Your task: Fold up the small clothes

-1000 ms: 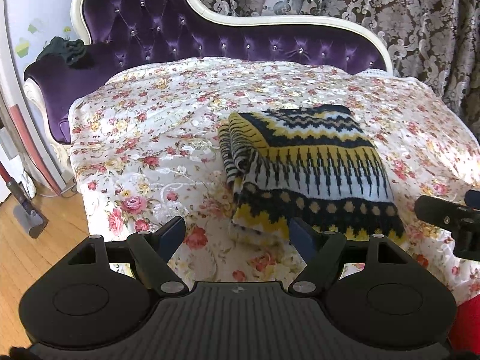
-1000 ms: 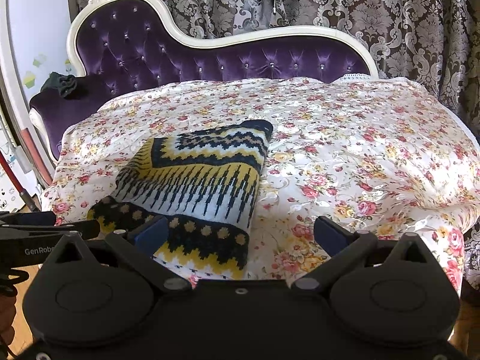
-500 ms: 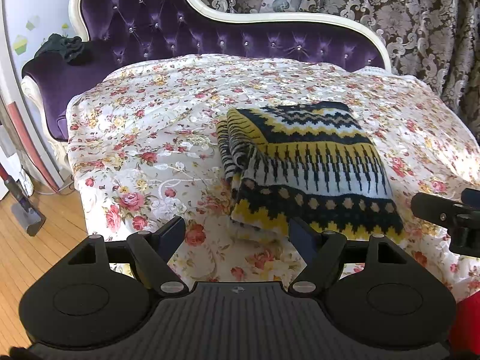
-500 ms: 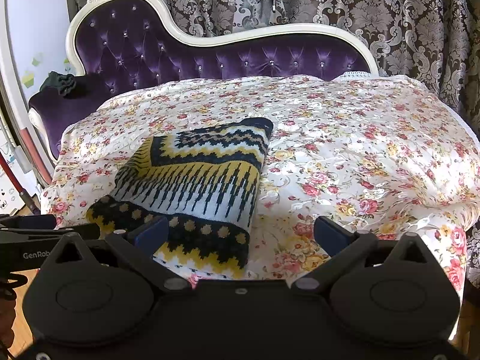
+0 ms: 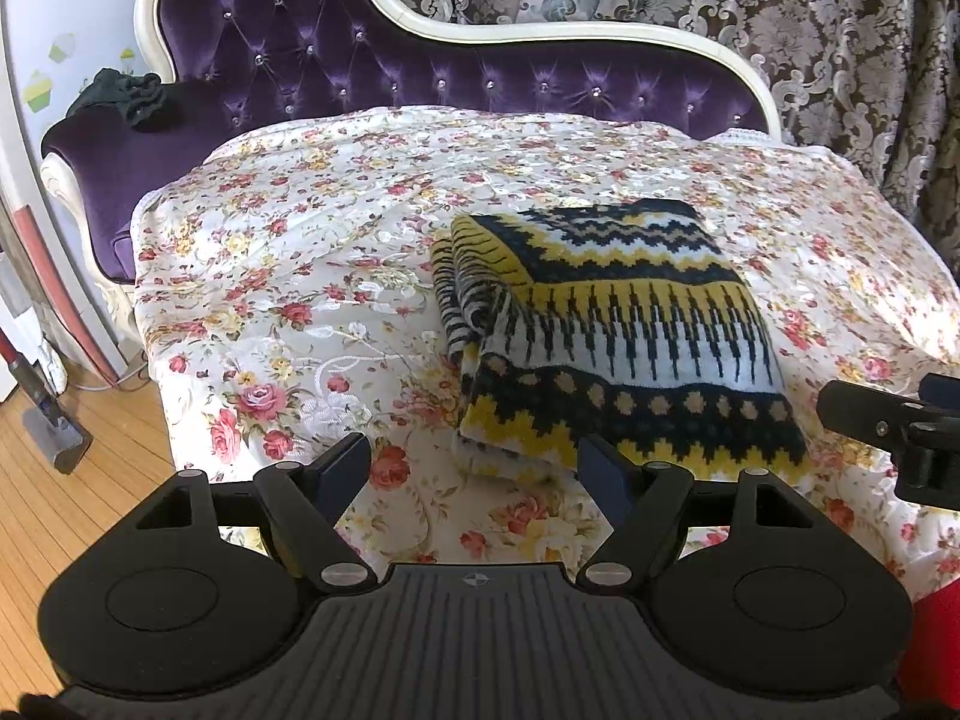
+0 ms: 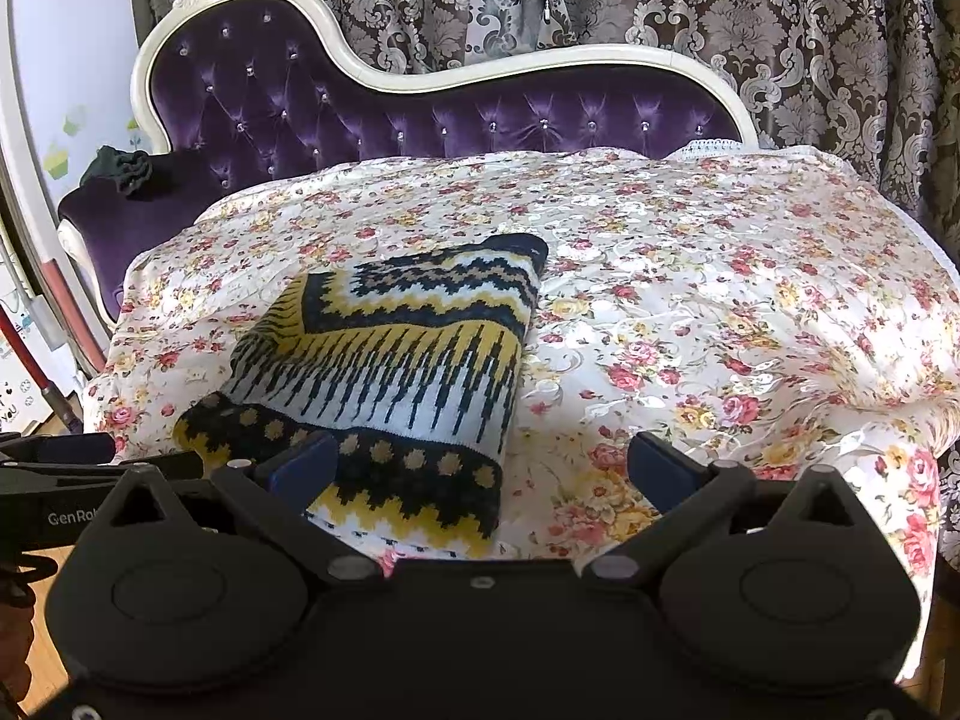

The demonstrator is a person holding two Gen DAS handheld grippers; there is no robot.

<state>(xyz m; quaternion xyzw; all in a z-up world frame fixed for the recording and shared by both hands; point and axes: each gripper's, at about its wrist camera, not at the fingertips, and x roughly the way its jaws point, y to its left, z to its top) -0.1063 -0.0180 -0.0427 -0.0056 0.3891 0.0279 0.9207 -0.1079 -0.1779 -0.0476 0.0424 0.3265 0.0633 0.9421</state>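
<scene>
A folded knitted garment (image 5: 612,324), patterned in navy, yellow and white, lies flat on the floral cloth (image 5: 312,276) that covers the chaise. In the right wrist view the same garment (image 6: 390,372) sits left of centre. My left gripper (image 5: 474,468) is open, hovering just before the cloth's near edge and the garment's front left corner, with nothing between its fingers. Over the garment's front right corner my right gripper (image 6: 480,465) also stands open and holds nothing. Each gripper shows at the edge of the other's view.
A purple tufted chaise back (image 6: 456,114) with a cream frame rises behind the cloth. A dark crumpled item (image 5: 123,96) rests on its left arm. Patterned curtains (image 6: 780,18) hang behind. Wooden floor (image 5: 42,504) and a vacuum head (image 5: 51,432) lie at the left.
Both views have shifted very slightly, with the scene sliding a little upward in the left wrist frame. The garment lies as before and both grippers keep the same opening.
</scene>
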